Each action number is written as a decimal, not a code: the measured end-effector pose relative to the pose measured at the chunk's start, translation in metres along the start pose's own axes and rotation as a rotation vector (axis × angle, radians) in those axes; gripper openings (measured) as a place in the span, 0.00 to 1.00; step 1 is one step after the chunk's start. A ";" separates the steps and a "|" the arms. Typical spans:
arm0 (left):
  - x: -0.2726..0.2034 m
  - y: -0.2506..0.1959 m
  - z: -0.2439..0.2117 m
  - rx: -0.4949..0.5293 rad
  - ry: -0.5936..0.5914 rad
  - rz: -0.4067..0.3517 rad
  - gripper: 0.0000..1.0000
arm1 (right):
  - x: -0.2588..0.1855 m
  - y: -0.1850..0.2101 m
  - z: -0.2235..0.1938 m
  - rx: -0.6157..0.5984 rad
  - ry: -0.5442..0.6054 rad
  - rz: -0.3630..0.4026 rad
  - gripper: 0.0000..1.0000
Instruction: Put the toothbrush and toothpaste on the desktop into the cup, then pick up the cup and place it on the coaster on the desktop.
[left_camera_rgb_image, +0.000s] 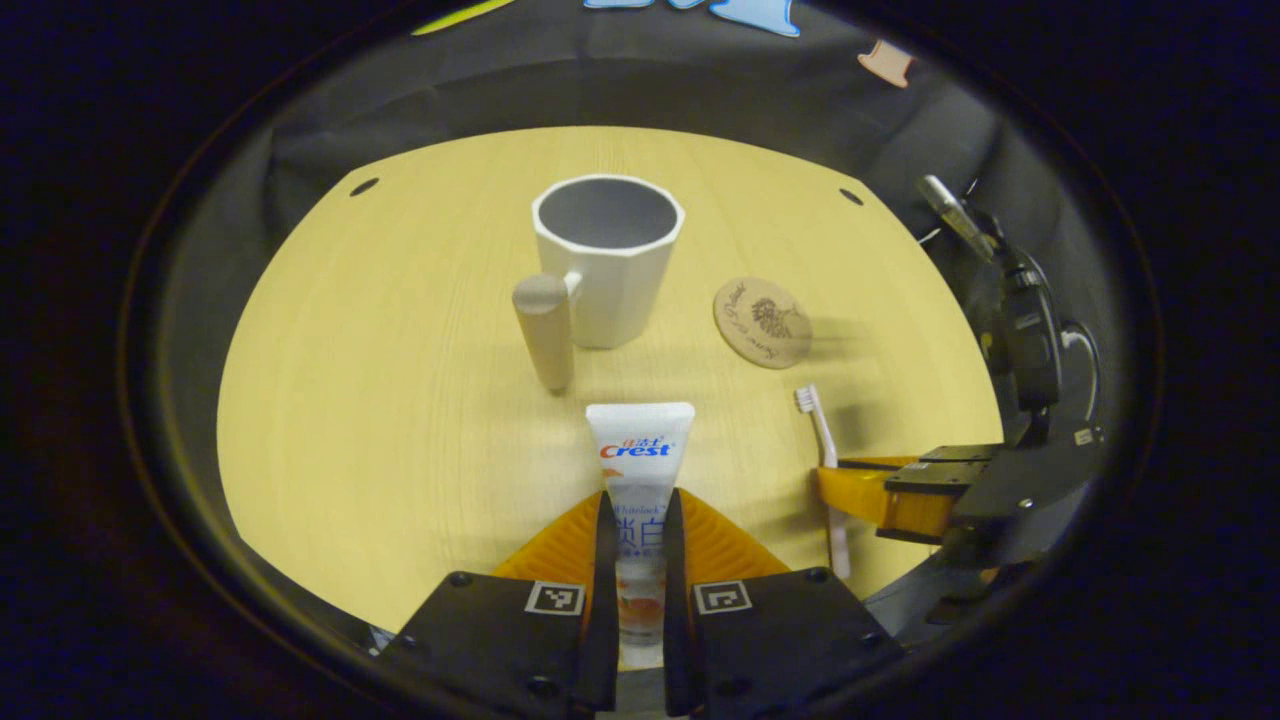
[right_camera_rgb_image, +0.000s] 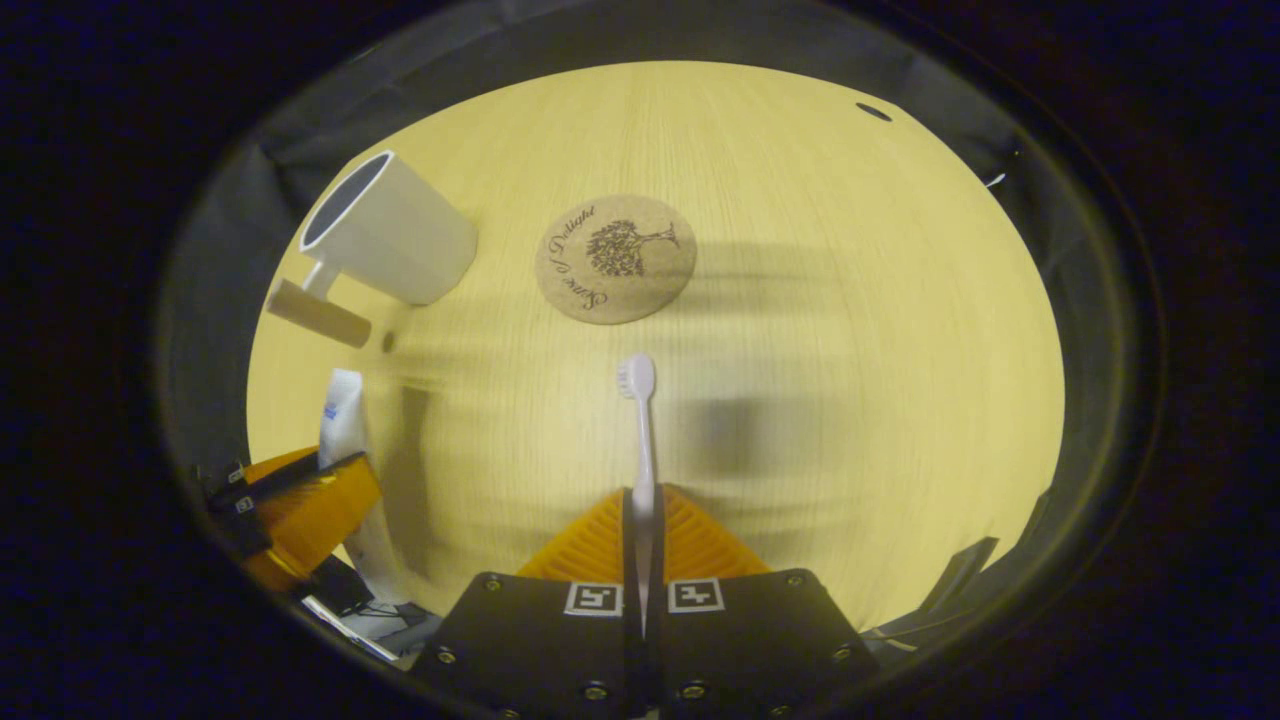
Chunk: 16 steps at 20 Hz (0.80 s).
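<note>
My left jaws are clamped on the toothpaste just short of the cup, and my right jaws pinch the toothbrush handle, its head pointing at the coaster beside the cup (which stands empty on the bench). My worry is the tube nudging the cup's rim and tipping it, or the thin brush twisting in my grip. The tube's cap end and brush's tail are hidden between my jaws.
</note>
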<state>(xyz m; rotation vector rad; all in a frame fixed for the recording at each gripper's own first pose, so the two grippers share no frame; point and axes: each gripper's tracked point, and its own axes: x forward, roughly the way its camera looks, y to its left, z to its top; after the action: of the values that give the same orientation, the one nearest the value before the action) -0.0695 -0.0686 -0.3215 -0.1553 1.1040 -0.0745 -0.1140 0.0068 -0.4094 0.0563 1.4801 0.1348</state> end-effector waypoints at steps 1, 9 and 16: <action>-0.007 -0.003 0.006 -0.005 -0.017 -0.008 0.26 | -0.001 0.000 0.001 0.001 -0.001 0.001 0.03; -0.064 -0.014 0.080 -0.037 -0.158 -0.055 0.25 | -0.001 0.000 0.001 0.001 0.002 0.008 0.03; -0.083 -0.003 0.169 -0.003 -0.289 -0.056 0.25 | -0.001 0.000 0.001 0.031 0.001 0.026 0.02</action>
<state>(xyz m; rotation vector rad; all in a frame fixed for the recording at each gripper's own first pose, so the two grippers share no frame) 0.0446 -0.0453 -0.1733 -0.1938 0.8119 -0.0973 -0.1133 0.0068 -0.4085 0.0999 1.4829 0.1329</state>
